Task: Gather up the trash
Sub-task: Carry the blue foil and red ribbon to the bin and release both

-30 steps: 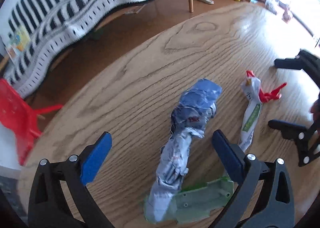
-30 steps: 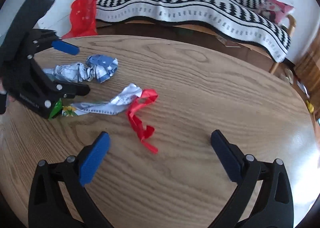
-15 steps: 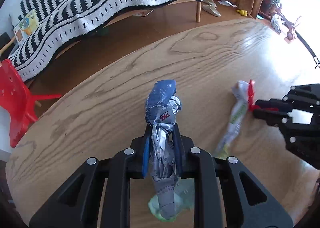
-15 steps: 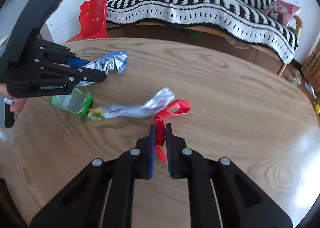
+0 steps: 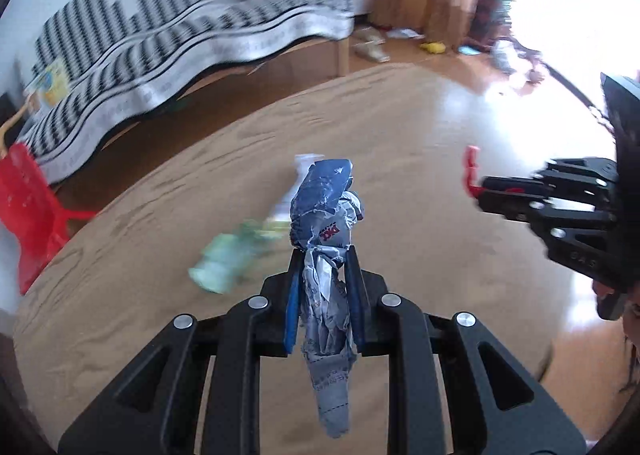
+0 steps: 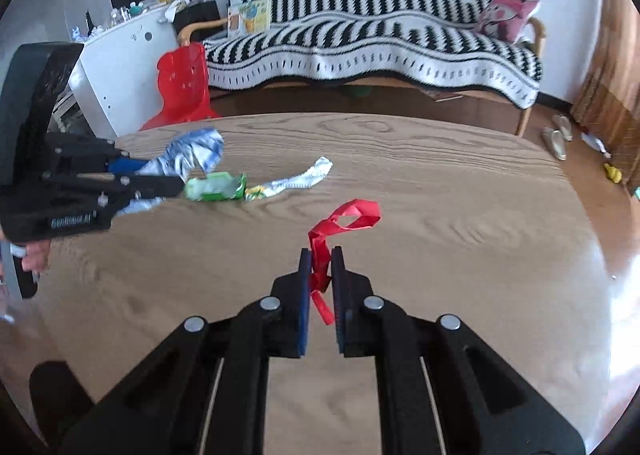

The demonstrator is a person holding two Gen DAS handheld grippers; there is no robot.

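My left gripper [image 5: 322, 255] is shut on a crumpled blue and silver wrapper [image 5: 326, 215] and holds it above the round wooden table [image 5: 160, 335]. The wrapper [image 6: 192, 151] and left gripper [image 6: 176, 185] also show in the right wrist view. My right gripper [image 6: 321, 255] is shut on a red ribbon [image 6: 348, 219], lifted off the table; it shows at the right of the left wrist view [image 5: 480, 191] with the ribbon [image 5: 469, 171]. A green and white wrapper [image 6: 260, 185] lies on the table [image 6: 480, 235]; it is blurred in the left wrist view [image 5: 232, 259].
A sofa with a black and white striped blanket [image 6: 380, 39] stands behind the table. A red plastic chair [image 6: 182, 83] and a white cabinet [image 6: 120, 67] stand at the left. Shoes [image 6: 560, 135] lie on the floor at the right.
Both grippers closed on their items about half a second ago and have since lifted them off the table. The green and white wrapper stayed on the table.
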